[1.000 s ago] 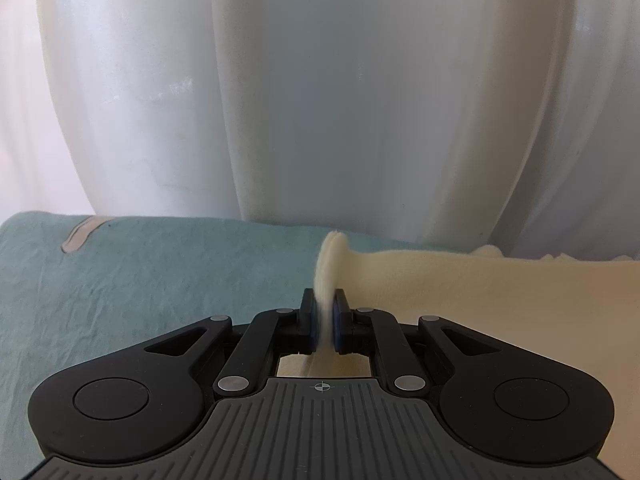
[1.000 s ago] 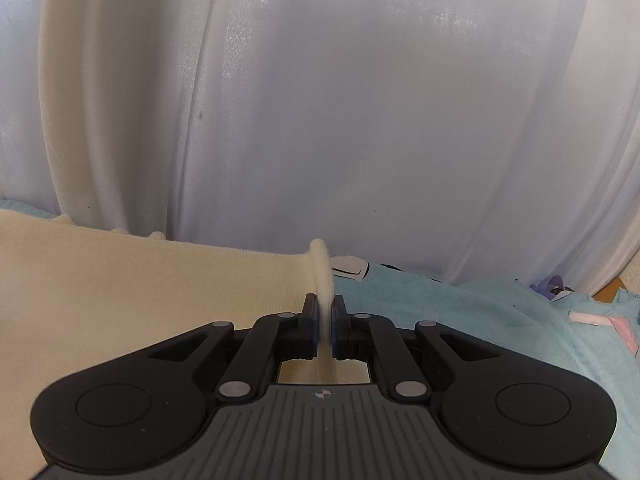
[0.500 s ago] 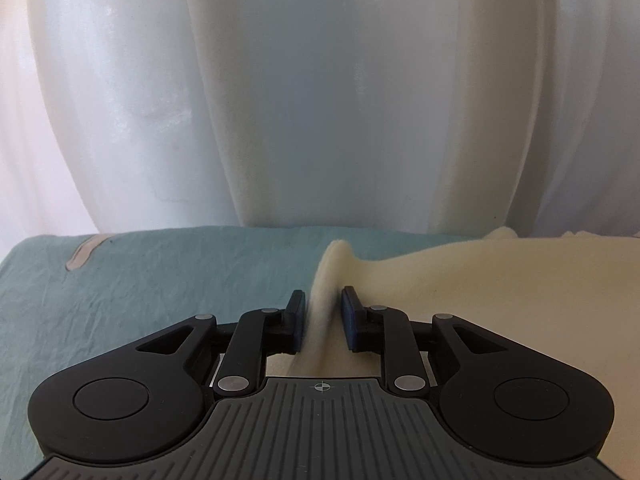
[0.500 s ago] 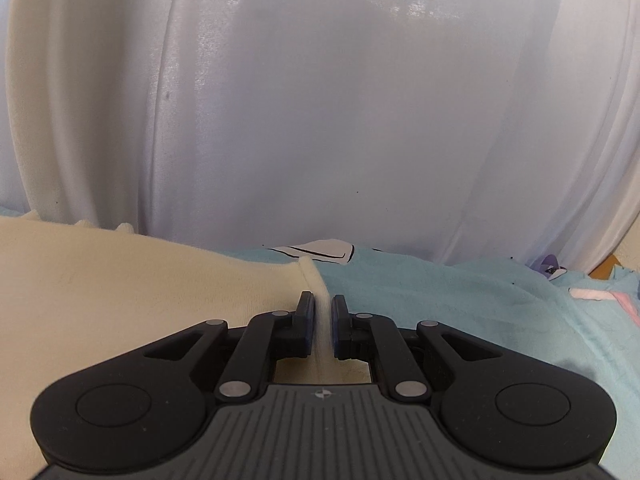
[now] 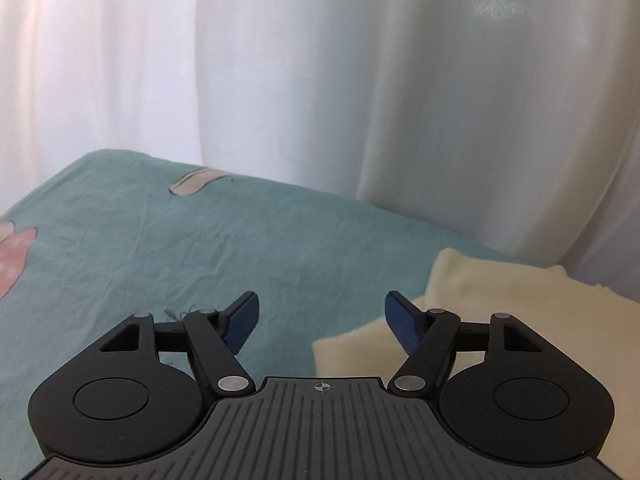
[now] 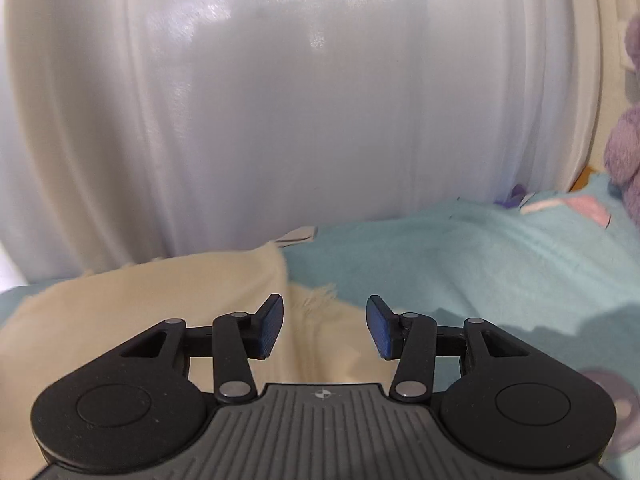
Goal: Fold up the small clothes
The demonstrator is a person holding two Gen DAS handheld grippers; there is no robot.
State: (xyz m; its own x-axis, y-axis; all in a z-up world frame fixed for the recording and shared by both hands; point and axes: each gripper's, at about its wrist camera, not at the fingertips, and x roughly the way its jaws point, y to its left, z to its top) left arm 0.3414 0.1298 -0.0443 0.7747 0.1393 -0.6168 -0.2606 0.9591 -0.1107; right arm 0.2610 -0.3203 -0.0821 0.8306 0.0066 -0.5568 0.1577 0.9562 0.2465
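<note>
Cloth first: one cream garment (image 6: 132, 320), lying flat on the teal bedsheet (image 5: 180, 248) close to the white curtain (image 5: 440, 100). Looks like soft knit or fleece, light, limp, no stiffness at all, so it'll drape and sag wherever it's unsupported. Not fragile, not slippery; the fuzzy surface should grip the pads well. Best hold, I'd say: pinch at corners or along the edge, one per side, so the fold line stays straight. Near corner shows a frayed bit (image 6: 320, 296), avoid snagging it.

Left gripper (image 5: 322, 322): jaws opening, wide apart, nothing between them; cloth sits just beside its right finger. Right gripper (image 6: 325, 326): jaws opening too, cloth edge lies below the gap, pads not pressing it.

Count: one garment, two grippers, one purple plush toy (image 6: 626, 148) at far right.
</note>
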